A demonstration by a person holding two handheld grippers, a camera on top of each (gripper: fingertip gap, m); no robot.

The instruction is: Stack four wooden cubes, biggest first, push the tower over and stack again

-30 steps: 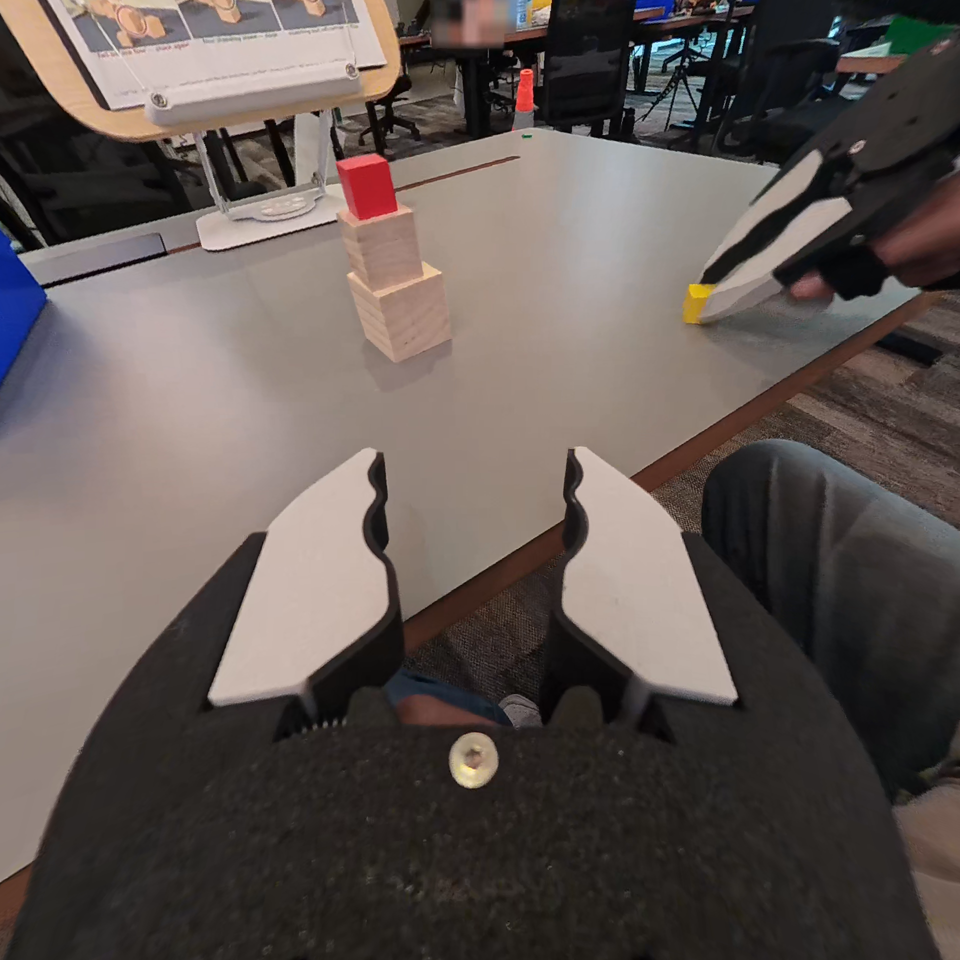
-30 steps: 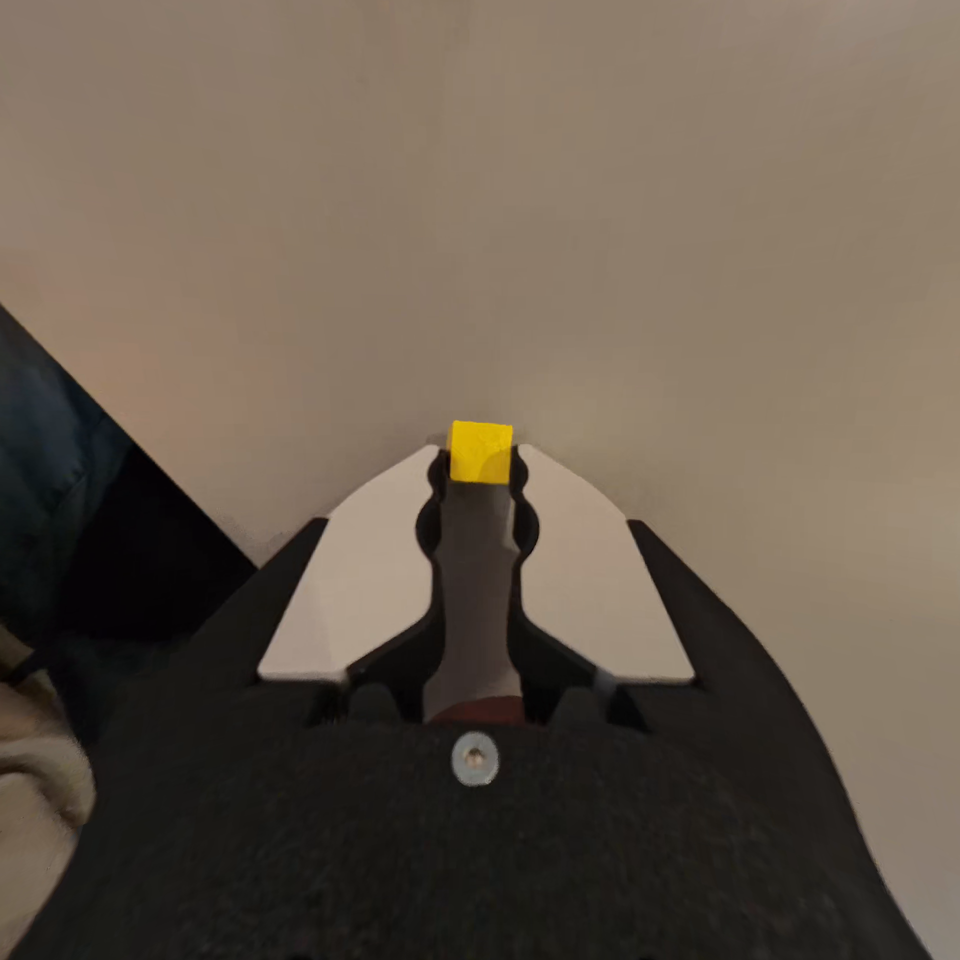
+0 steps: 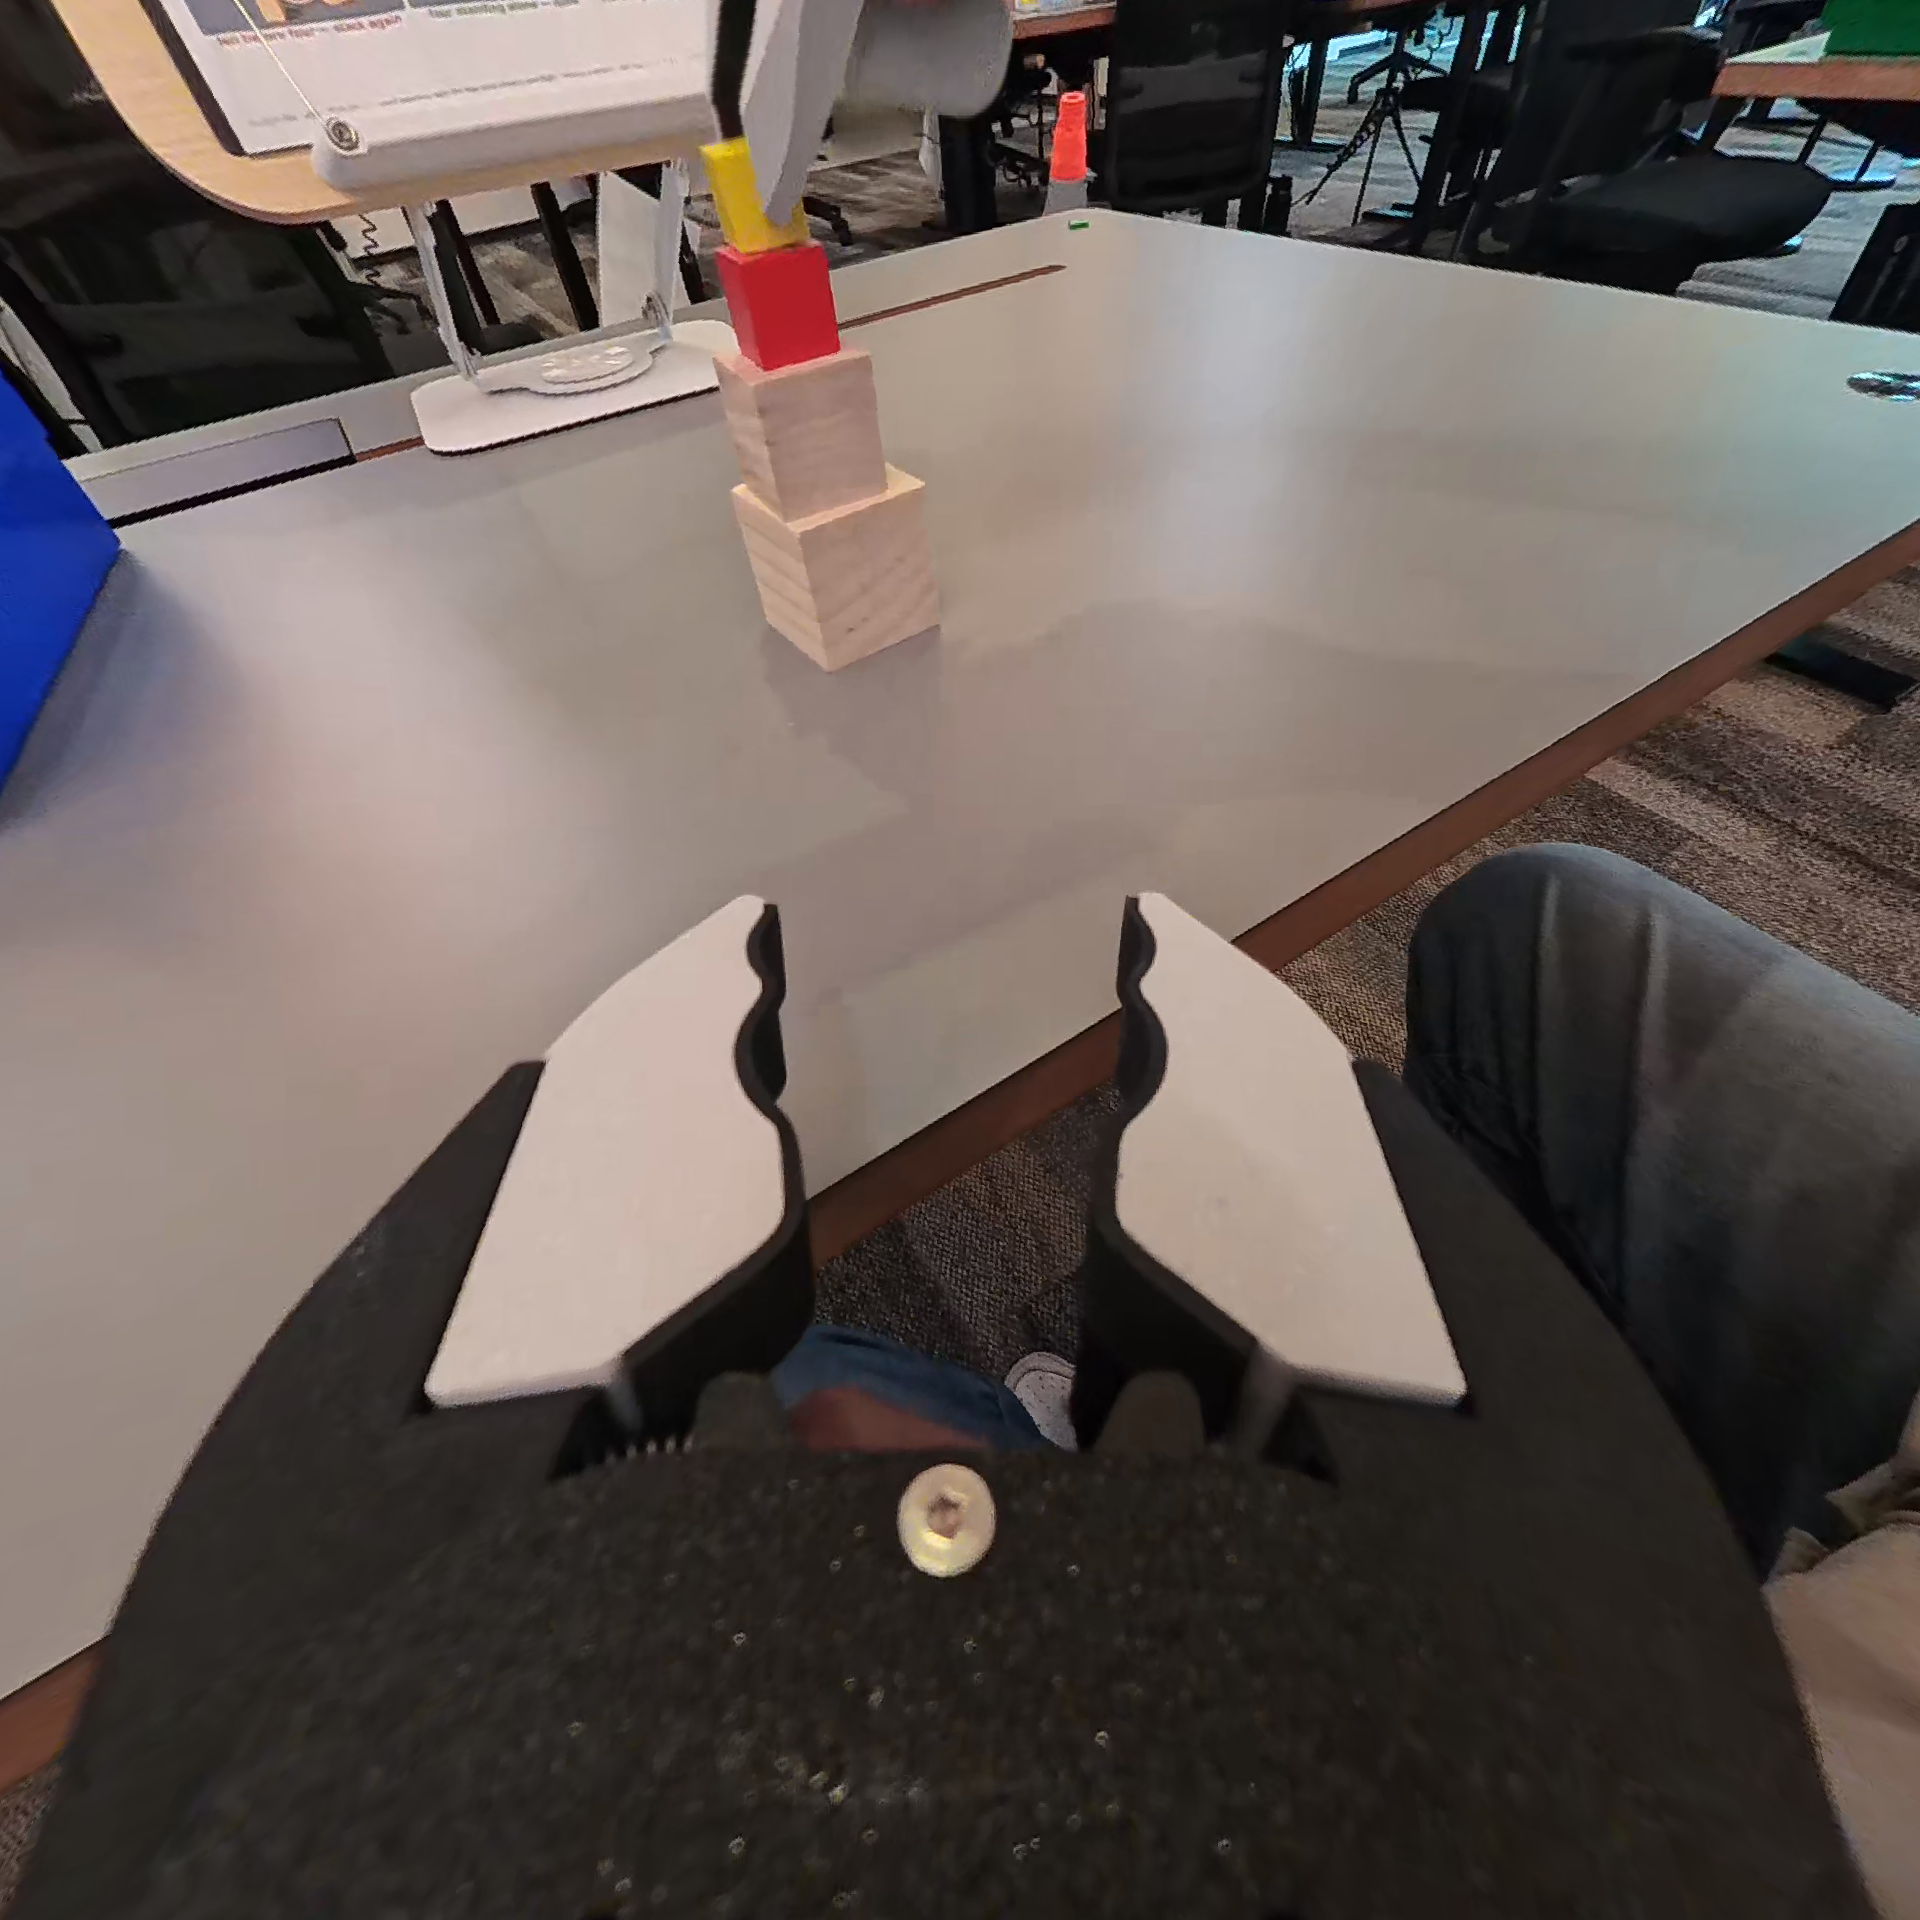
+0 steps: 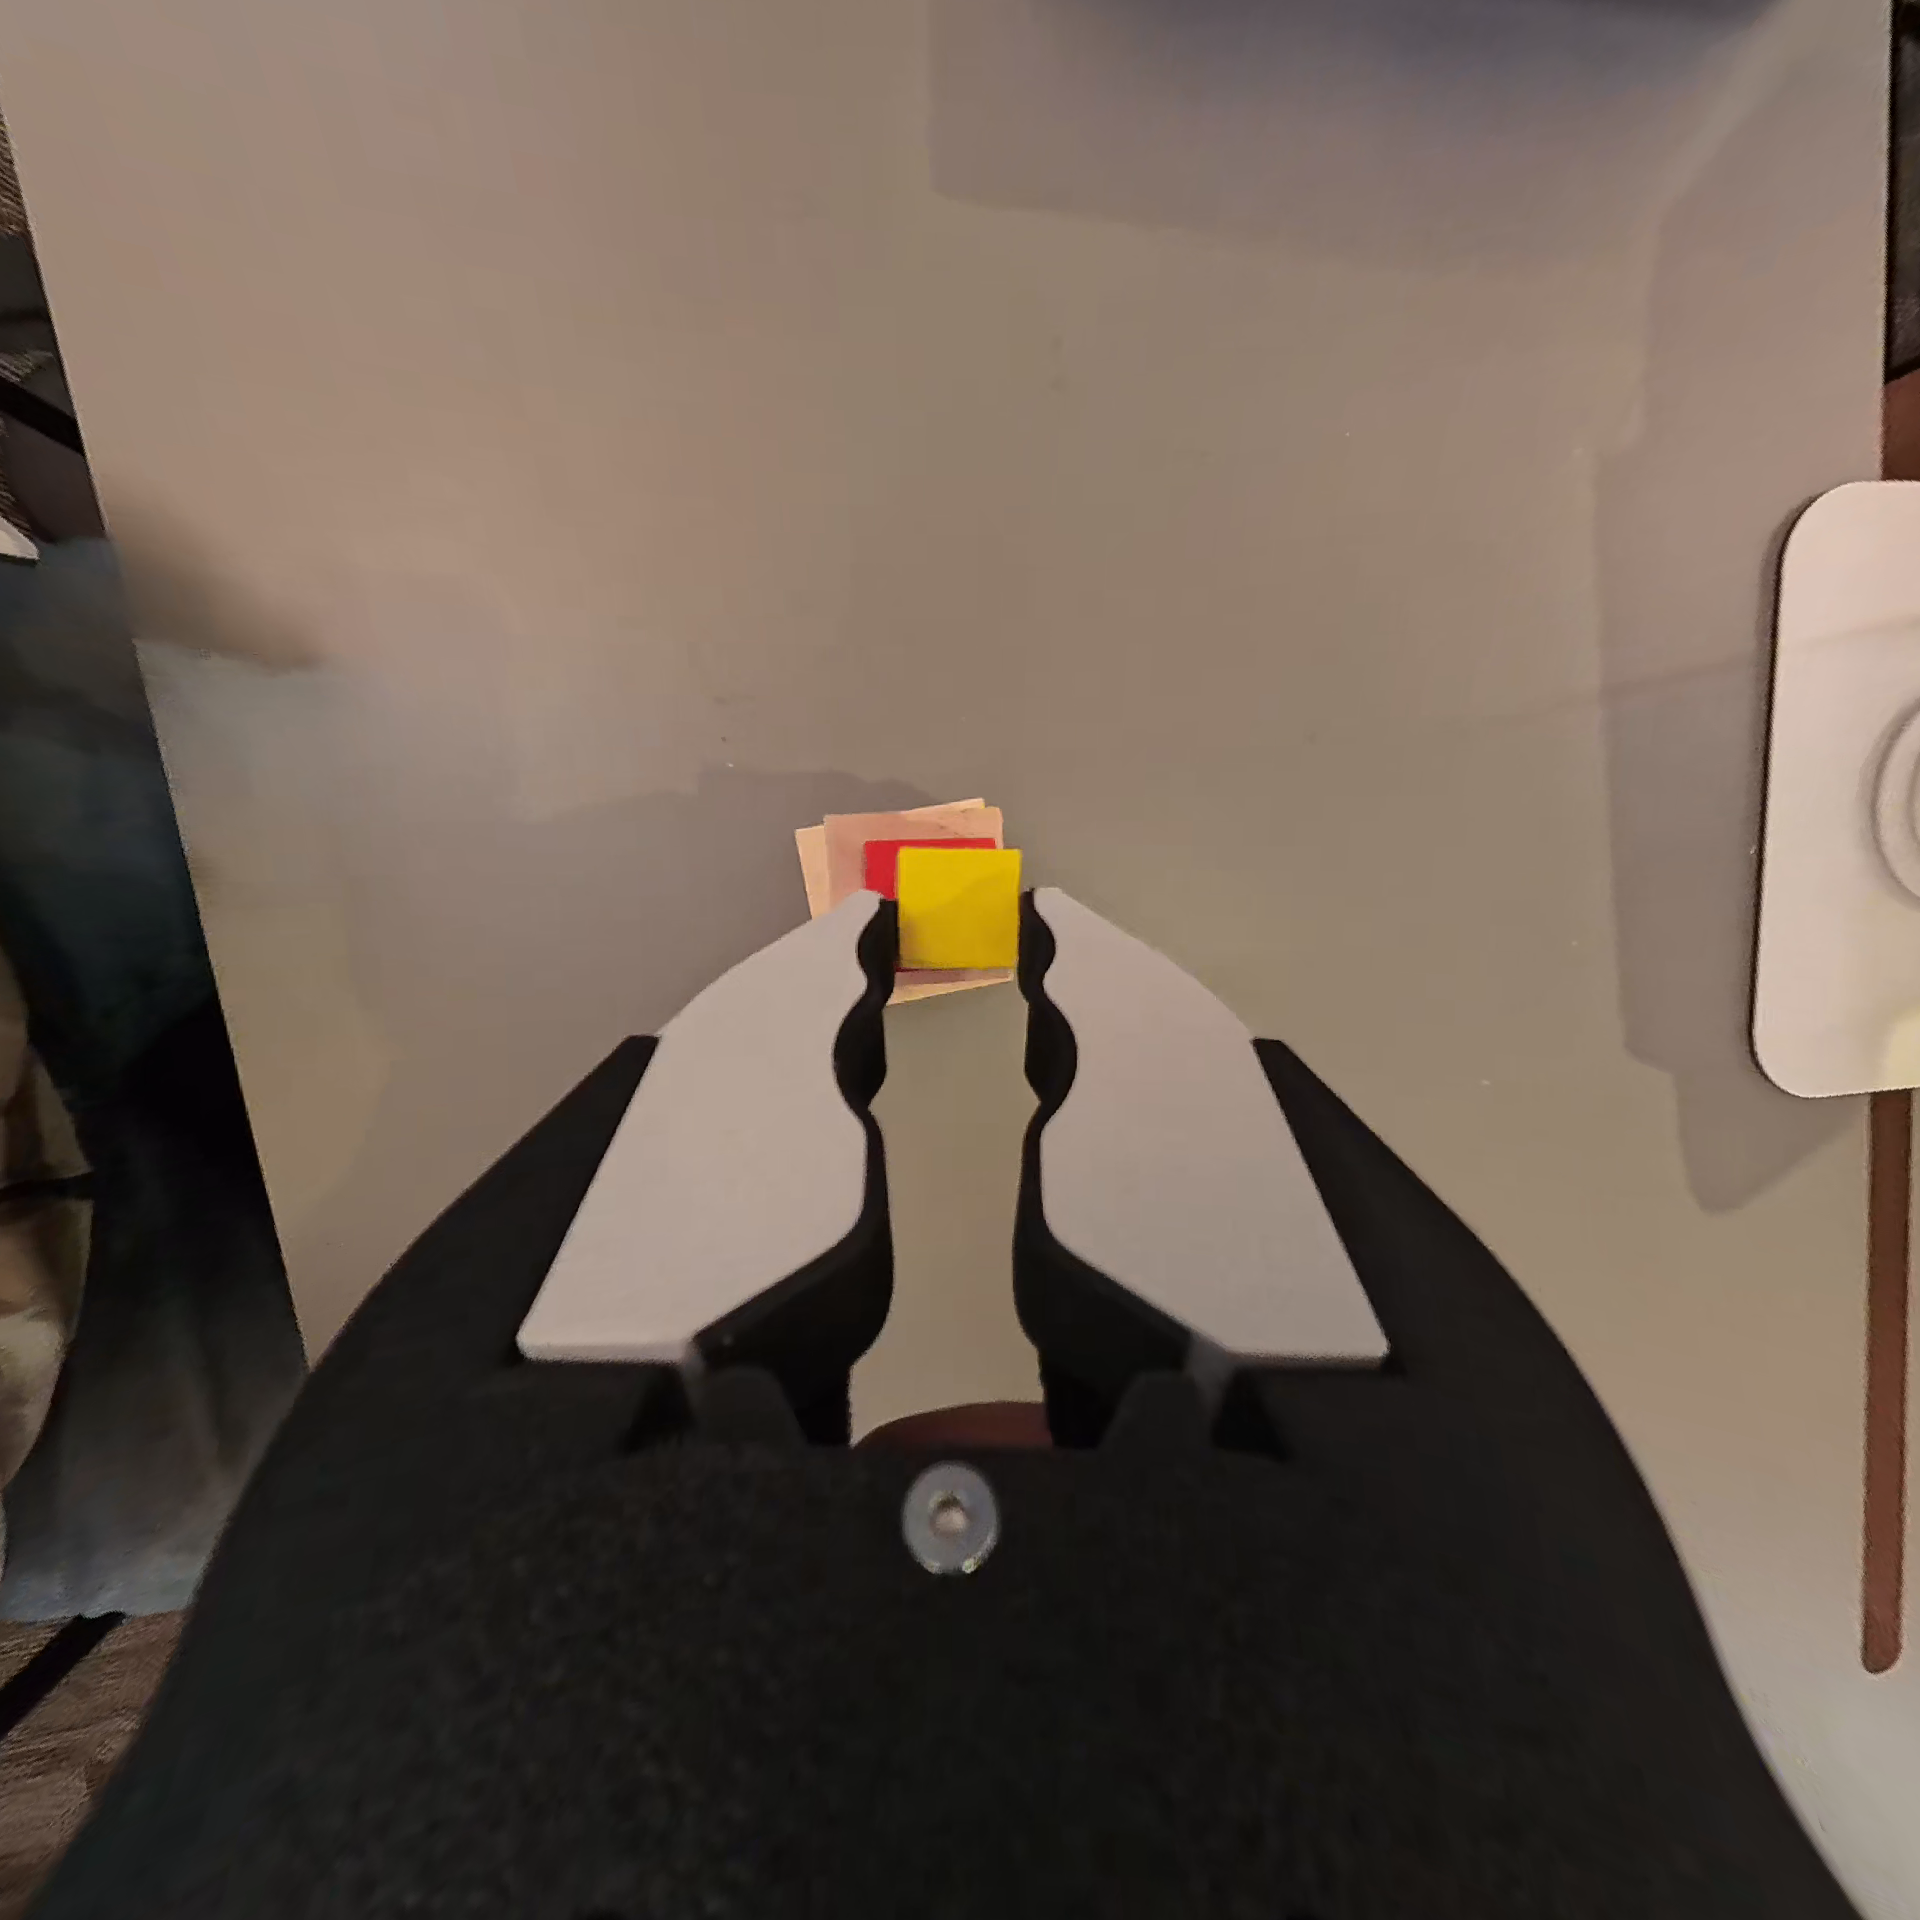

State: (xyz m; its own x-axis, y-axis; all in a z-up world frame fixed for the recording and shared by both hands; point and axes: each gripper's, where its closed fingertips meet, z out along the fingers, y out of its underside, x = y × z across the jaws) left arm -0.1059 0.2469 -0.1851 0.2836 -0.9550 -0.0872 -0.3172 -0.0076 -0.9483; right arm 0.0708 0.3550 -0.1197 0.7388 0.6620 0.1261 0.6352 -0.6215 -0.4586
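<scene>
A tower stands mid-table in the left wrist view: a large plain wooden cube (image 3: 847,571) at the bottom, a smaller plain cube (image 3: 805,436) on it, then a red cube (image 3: 779,307). My right gripper (image 3: 774,156) comes down from above, shut on a small yellow cube (image 3: 740,192) that rests on or just over the red cube. The right wrist view looks straight down: the yellow cube (image 4: 956,909) sits between the tips of my right gripper (image 4: 956,904), with the red cube (image 4: 878,868) and plain wood (image 4: 914,836) below. My left gripper (image 3: 948,914) is open and empty over the table's near edge.
A white stand base (image 3: 561,390) with a tilted instruction board (image 3: 468,62) sits behind the tower; the base also shows in the right wrist view (image 4: 1829,790). A blue object (image 3: 42,582) is at the far left. A person's leg (image 3: 1662,1091) is beside the grey table (image 3: 1351,520).
My right gripper has carried the yellow cube from the table's right edge to the top of the tower, above the red cube. The left gripper has stayed open and has hardly moved.
</scene>
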